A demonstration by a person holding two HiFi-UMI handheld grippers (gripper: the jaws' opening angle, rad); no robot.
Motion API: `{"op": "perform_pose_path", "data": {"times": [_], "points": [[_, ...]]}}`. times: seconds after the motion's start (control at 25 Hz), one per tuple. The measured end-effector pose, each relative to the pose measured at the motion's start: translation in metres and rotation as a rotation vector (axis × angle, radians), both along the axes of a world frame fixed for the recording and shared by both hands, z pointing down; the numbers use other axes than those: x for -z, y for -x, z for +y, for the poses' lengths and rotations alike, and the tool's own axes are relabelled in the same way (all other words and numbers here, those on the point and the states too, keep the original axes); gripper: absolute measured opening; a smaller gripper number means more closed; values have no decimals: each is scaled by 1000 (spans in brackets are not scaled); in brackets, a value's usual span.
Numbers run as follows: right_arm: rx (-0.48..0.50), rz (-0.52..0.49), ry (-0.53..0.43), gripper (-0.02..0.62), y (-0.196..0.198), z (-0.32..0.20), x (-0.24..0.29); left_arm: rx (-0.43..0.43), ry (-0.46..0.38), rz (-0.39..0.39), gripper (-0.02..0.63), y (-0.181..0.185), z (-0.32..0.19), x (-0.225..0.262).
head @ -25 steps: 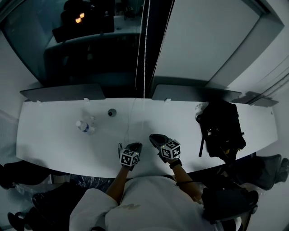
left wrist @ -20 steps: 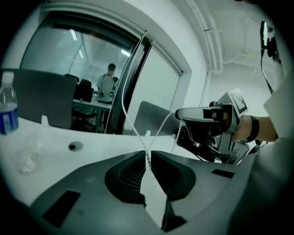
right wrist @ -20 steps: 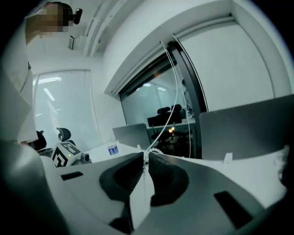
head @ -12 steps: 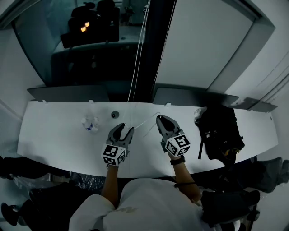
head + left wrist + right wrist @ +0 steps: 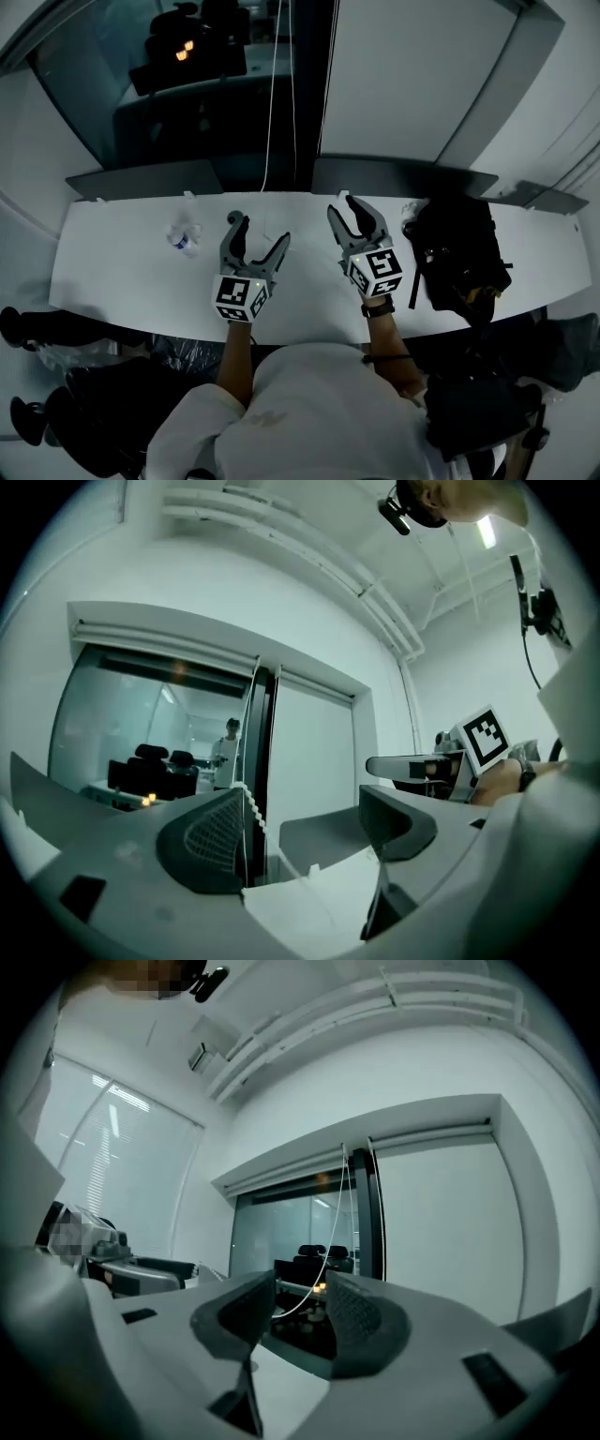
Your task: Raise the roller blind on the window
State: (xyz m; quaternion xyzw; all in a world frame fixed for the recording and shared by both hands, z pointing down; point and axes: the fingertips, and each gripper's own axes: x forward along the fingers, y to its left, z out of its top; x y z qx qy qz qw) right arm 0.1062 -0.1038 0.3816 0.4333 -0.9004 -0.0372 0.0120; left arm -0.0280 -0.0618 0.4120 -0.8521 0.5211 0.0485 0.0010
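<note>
Holding both grippers out level toward the window, I have my left gripper (image 5: 260,230) spread wide, its jaws having just been opening. The bead cord (image 5: 271,103) drops between them, close against the left-hand pad. It is not pinched, though I cannot tell whether it brushes that pad. My right gripper (image 5: 354,220) has also just been opening; its jaws stand apart with a narrower gap and neither pad presses on anything. In the right gripper view a slack curve of the same cord shows through that gap, but I cannot tell whether it lies between the jaws or hangs beyond them. Below both grippers runs the white tabletop (image 5: 122,272), with a water bottle (image 5: 183,234) off to my left and a black bag (image 5: 459,258) to my right. The cord hangs from above, beside the dark post between the two panes. The roller blind (image 5: 159,665) on the left pane sits high, its dark bottom rail near the top of the frame, so the glass shows office chairs (image 5: 187,42) in the room behind. The right pane (image 5: 412,75) is covered in flat white.
</note>
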Motion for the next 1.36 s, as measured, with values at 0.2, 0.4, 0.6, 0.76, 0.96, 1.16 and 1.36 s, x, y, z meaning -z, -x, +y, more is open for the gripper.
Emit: {"op": "perform_pose_path", "data": {"times": [0.2,0.4,0.6,0.76,0.96,1.16,1.36], "points": [[24,-100,51,144,-19,8,-5,-11,7,25,360,-28,-1,1],[4,-61,-22,3,-21,30,0,79,-28,38,142,-38,0,8],[-48,-48,-35,3,-33,34,2,129,-28,19,2,-54,-1,12],[-61,-62,-30,3,-45,41,2,103,-22,4,2,-75,5,13],[-95,-74,-22,3,-72,48,0,40,-22,-6,2,-110,9,14],[-170,-85,-12,3,-122,54,5,-37,6,0,2,-154,9,20],[-137,-82,0,3,-163,73,0,-38,29,63,2,-192,36,15]]}}
